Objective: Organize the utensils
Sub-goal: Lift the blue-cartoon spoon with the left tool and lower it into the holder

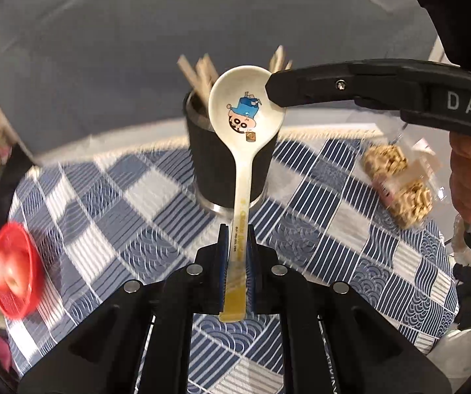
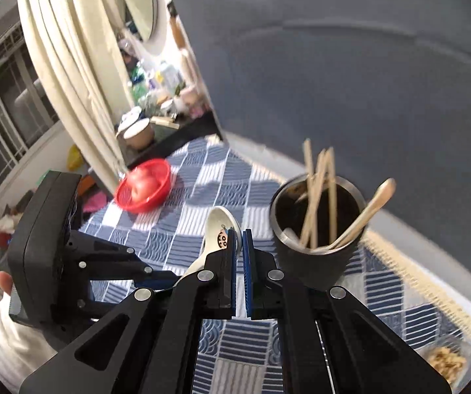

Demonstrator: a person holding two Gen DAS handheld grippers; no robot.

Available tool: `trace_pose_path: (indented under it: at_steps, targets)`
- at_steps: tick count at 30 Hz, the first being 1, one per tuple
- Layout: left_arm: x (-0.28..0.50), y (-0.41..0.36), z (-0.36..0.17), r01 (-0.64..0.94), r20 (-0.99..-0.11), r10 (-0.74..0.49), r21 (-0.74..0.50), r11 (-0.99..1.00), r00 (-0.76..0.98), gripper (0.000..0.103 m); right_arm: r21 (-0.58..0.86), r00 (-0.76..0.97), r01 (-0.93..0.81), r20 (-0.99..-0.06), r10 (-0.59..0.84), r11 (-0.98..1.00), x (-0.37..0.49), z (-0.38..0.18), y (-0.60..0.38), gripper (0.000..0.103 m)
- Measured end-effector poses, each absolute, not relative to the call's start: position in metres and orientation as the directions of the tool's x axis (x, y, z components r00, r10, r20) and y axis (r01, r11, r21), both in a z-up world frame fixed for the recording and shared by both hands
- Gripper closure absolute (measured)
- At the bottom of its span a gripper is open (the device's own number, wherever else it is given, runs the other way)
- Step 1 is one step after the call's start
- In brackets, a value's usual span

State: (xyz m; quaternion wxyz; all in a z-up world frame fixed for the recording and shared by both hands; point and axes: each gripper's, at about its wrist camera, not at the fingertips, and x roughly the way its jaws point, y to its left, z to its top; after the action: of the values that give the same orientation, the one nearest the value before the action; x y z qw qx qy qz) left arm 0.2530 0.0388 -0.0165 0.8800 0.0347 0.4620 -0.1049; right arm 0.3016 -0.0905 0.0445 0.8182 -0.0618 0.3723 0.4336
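The left gripper [image 1: 237, 246] fingers clamped the white cartoon-printed ceramic spoon [image 1: 243, 111] by its handle; the right gripper [image 2: 239, 239] fingers were clenched, empty.

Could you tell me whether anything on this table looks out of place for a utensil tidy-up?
Only the snack packet lying loose on the checked cloth right of the utensil cup; it is no utensil.

The table [image 1: 156, 193] carries a blue-and-white checked cloth [image 1: 304, 229]. Standing on the cloth: a dark utensil cup [image 2: 314, 249] holding wooden chopsticks [image 2: 317, 197], a red bowl [image 2: 145, 185] containing fruit, and a clear snack packet [image 1: 399, 184] lying flat.
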Motion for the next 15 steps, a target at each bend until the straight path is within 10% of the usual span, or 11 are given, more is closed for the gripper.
trace_pose_path:
  at_steps: [15]
  targets:
    - [0.318, 0.004, 0.036, 0.381, -0.750, -0.267, -0.021, 0.924, 0.605, 0.092, 0.129, 0.522, -0.696, -0.585, 0.620, 0.707, 0.328, 0.112, -0.138, 0.099]
